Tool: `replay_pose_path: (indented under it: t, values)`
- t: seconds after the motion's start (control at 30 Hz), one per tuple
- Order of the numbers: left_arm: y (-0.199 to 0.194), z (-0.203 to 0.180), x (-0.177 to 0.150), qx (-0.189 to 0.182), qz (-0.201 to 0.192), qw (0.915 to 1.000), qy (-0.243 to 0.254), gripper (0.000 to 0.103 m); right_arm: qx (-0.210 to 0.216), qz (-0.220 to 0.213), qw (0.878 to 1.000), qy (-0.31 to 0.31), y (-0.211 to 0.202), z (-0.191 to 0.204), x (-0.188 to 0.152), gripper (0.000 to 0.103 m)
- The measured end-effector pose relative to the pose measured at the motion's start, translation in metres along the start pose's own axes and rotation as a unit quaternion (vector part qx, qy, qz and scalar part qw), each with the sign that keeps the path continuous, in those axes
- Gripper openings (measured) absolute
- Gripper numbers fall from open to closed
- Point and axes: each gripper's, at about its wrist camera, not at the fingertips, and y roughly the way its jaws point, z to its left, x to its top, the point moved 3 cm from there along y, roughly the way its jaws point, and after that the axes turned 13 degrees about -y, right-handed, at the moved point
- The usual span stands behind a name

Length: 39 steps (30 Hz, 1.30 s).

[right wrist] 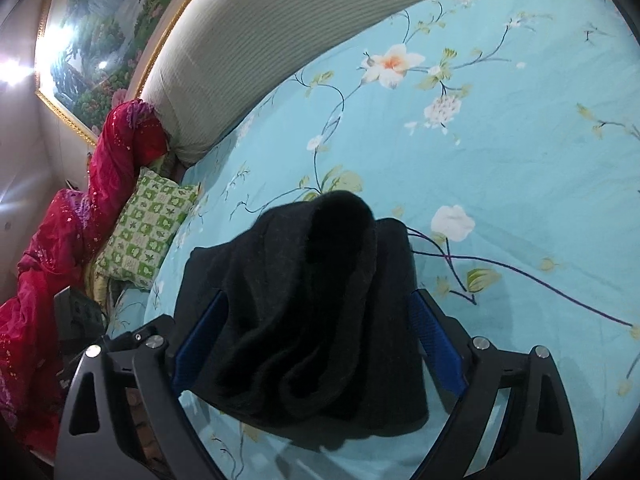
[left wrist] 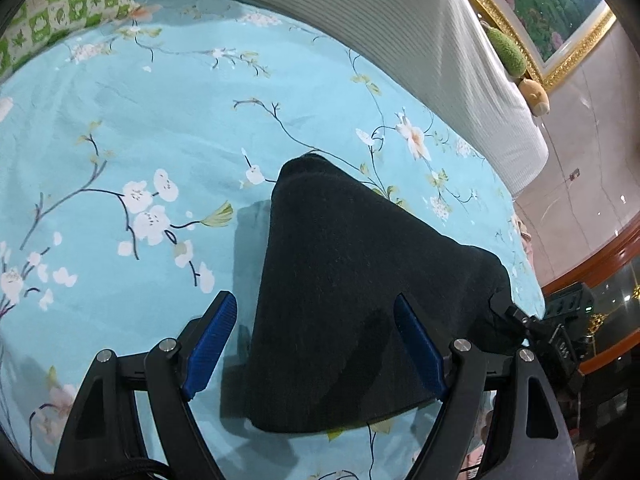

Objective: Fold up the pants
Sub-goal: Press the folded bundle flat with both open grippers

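The black pants [left wrist: 352, 300] lie folded in a thick bundle on the floral bedsheet [left wrist: 140, 140], near its edge. The left gripper [left wrist: 316, 340] and right gripper [right wrist: 320, 336] both straddle the bundle, blue pads spread wide, gripping nothing

readable text: none in either view.
other gripper [left wrist: 560, 344]: pale marks on its black body, too blurred to read.
pillow [right wrist: 148, 228]: green leaf checks only, no letters.
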Motion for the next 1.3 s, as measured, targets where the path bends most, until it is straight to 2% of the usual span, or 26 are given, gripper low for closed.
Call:
replay_pose_path:
  t: [0.07, 0.13, 0.2, 0.3, 0.7, 0.83, 0.93, 1.07, 1.17, 1.3]
  values:
    - [0.005, 0.001, 0.002, 0.001, 0.006, 1.0, -0.004, 0.081, 0.019, 0.012, 1.0, 0.02, 0.005, -0.01, -0.002, 0.089]
    - [0.011, 0.002, 0.002, 0.003, 0.013, 0.9999, -0.005, 0.081, 0.037, 0.02, 0.998, 0.038, 0.007, -0.021, -0.006, 0.077]
    - [0.017, 0.004, 0.002, 0.003, 0.018, 0.9998, -0.007, 0.082, 0.041, 0.026, 0.998, 0.034, 0.007, -0.025, -0.008, 0.072]
    - [0.023, 0.006, 0.002, 0.003, 0.024, 0.9996, -0.012, 0.082, 0.047, 0.029, 0.998, 0.029, 0.006, -0.025, -0.009, 0.07]
    - [0.03, 0.0, 0.004, 0.013, 0.029, 0.9993, -0.021, 0.083, 0.049, 0.035, 0.998, 0.014, 0.011, -0.024, -0.008, 0.07]
    - [0.04, -0.005, 0.01, 0.004, 0.054, 0.9983, -0.019, 0.083, 0.046, 0.059, 0.997, -0.002, 0.015, -0.023, -0.006, 0.07]
    - [0.045, -0.009, 0.015, 0.014, 0.073, 0.9972, -0.011, 0.083, 0.042, 0.085, 0.996, 0.001, 0.019, -0.023, -0.003, 0.07]
    - [0.051, -0.008, 0.018, 0.017, 0.097, 0.9948, -0.024, 0.083, 0.029, 0.116, 0.993, 0.009, 0.024, -0.021, 0.0, 0.07]
    - [0.052, -0.005, 0.018, 0.006, 0.099, 0.9949, -0.02, 0.084, 0.017, 0.127, 0.992, -0.003, 0.025, -0.014, 0.002, 0.071]
    - [0.054, -0.002, 0.019, -0.014, 0.087, 0.996, -0.013, 0.085, 0.021, 0.125, 0.992, -0.01, 0.027, -0.014, 0.002, 0.073]
